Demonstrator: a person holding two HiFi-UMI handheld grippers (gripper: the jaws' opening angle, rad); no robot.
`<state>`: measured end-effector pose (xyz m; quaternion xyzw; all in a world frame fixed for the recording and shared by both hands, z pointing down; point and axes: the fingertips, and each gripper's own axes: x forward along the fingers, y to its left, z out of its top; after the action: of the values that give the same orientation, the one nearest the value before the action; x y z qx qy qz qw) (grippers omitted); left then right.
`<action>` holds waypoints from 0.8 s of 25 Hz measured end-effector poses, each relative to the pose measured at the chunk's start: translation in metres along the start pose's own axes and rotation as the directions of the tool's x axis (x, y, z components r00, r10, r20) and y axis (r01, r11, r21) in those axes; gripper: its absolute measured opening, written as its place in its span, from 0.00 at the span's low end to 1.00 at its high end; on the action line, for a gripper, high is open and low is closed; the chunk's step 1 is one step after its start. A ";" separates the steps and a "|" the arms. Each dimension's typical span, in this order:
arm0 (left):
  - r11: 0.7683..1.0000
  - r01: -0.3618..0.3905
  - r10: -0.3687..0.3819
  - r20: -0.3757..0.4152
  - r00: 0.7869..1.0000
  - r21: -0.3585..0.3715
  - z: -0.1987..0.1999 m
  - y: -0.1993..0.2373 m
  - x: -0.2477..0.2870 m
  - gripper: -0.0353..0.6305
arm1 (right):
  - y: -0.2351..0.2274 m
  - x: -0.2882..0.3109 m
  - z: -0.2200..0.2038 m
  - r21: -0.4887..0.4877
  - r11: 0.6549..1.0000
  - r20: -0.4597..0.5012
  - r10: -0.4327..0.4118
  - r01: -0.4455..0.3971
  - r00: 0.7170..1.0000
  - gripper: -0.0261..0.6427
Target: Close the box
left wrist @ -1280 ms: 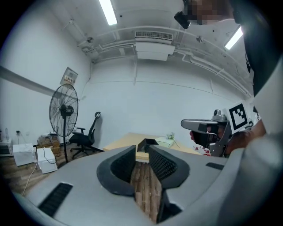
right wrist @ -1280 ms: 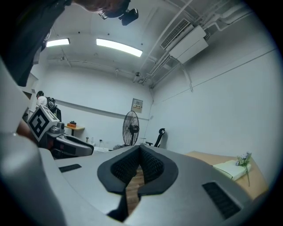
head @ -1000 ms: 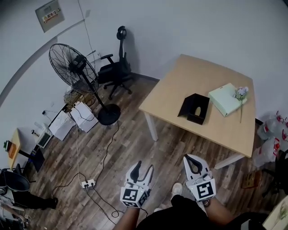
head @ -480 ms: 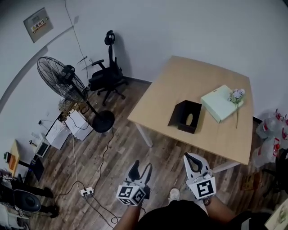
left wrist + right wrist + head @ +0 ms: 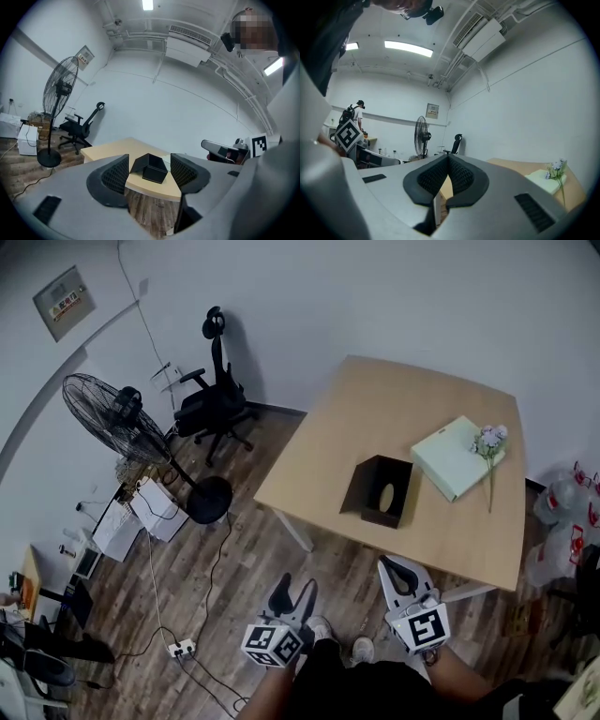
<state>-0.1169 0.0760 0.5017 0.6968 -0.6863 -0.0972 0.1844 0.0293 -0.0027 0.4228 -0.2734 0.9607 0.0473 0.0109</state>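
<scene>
A black box point(image 5: 375, 491) stands open on the wooden table point(image 5: 375, 418), its lid flap raised on the left side. Both grippers hang over the wood floor, short of the table's near edge. My left gripper point(image 5: 295, 585) is open; its jaws have just been opening and nothing is between them. In the left gripper view the black box point(image 5: 152, 167) shows far off through the gap of the left gripper point(image 5: 149, 161). My right gripper point(image 5: 394, 565) is shut and empty, and in its own view the right gripper point(image 5: 447, 157) has its tips touching.
A pale green flat box point(image 5: 455, 457) with a flower sprig point(image 5: 489, 442) lies to the right of the black box. A standing fan point(image 5: 117, 413), an office chair point(image 5: 214, 399), a power strip point(image 5: 181, 648) with cables and white cases point(image 5: 141, 512) occupy the floor on the left.
The table and box have drawn nearer and slid down-left in the head view as both grippers moved toward them. The left jaws stand wider apart than before.
</scene>
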 end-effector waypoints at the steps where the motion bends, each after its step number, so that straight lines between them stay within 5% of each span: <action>1: 1.000 0.010 -0.010 -0.003 1.000 -0.007 0.000 0.001 0.005 0.48 | -0.003 0.004 -0.001 -0.005 1.000 -0.001 -0.004 0.004 1.000 0.06; 13: 0.961 0.149 -0.162 -0.036 0.986 -0.234 0.006 0.029 0.091 0.47 | -0.042 0.066 -0.014 -0.054 0.994 -0.045 -0.101 0.098 0.994 0.06; 16: 0.929 0.163 -0.192 -0.056 0.980 -0.331 -0.001 0.041 0.116 0.47 | -0.054 0.083 -0.024 -0.052 0.990 -0.073 -0.134 0.131 0.988 0.06; 20: 0.857 0.149 -0.220 -0.089 0.971 -0.494 -0.021 0.055 0.141 0.47 | -0.065 0.100 -0.032 -0.061 0.986 -0.090 -0.158 0.153 0.983 0.06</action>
<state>-0.1537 -0.0606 0.5587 0.6963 -0.5552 -0.2328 0.3908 -0.0211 -0.1134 0.4443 -0.3498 0.9342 0.0593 -0.0381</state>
